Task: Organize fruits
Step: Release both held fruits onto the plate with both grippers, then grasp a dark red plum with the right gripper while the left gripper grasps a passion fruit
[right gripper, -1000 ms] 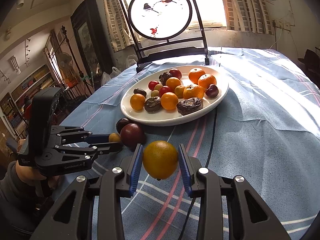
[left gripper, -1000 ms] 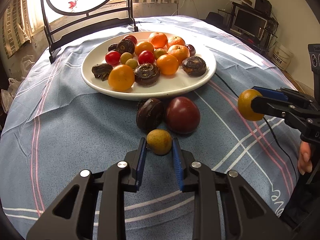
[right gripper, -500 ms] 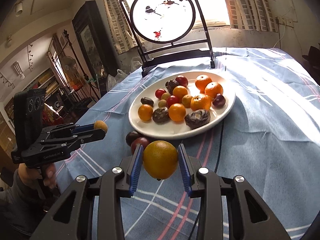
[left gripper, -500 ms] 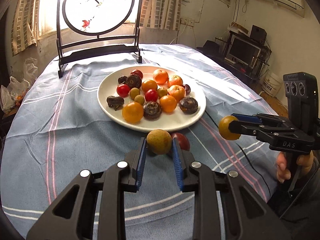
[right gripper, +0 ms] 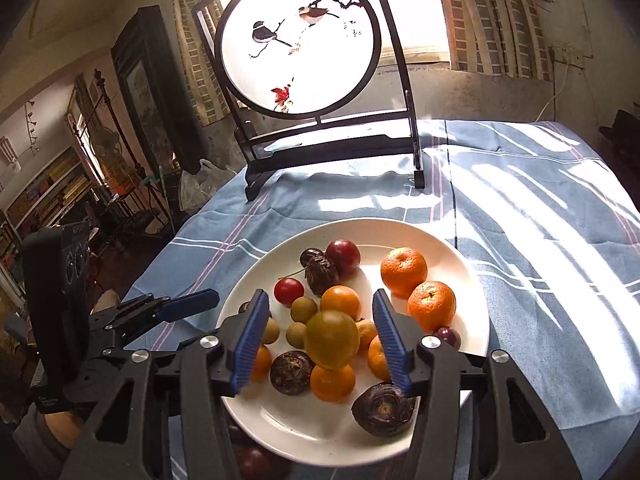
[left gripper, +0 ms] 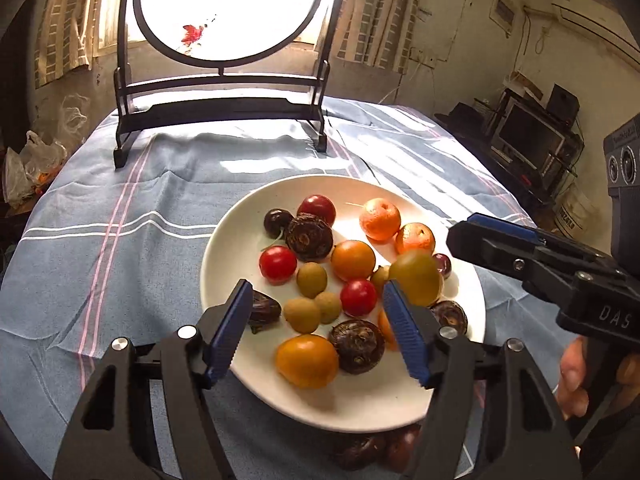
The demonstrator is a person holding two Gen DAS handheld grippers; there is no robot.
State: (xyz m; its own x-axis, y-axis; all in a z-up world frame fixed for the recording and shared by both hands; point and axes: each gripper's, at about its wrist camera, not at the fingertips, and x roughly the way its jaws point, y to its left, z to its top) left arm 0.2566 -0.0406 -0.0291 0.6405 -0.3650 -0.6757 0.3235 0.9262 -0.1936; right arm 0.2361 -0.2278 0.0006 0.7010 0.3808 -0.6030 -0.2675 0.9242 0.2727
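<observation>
Hovering over the plate [left gripper: 240,364], the left tongs [left gripper: 318,318] stand wide and hold nothing. Below them, on the plate, lie two small green-brown fruits [left gripper: 302,314] close together, with a red tomato [left gripper: 359,297] just beside them.

The right tongs [right gripper: 320,342] are wide too. A yellow-green fruit [right gripper: 332,339] shows between their blue pads [right gripper: 248,342] and touches neither; it looks blurred, and I cannot tell if it already rests on the pile (an orange fruit [right gripper: 333,383] lies directly under it in that view). In the left view the same fruit [left gripper: 416,277] sits near the right side of the plate, and the right tongs [left gripper: 492,240] reach in from the right edge of the frame.

The plate [right gripper: 476,280] stands on a bench with a blue striped cloth [right gripper: 560,240], and carries two tangerines [right gripper: 403,266], several dark water chestnuts [right gripper: 384,409], red tomatoes and more orange fruits. Two dark fruits [left gripper: 374,450] lie on the cloth at the near rim of the plate, partly hidden. At the far edge of the bench stands a round screen [right gripper: 298,42] with painted birds.
</observation>
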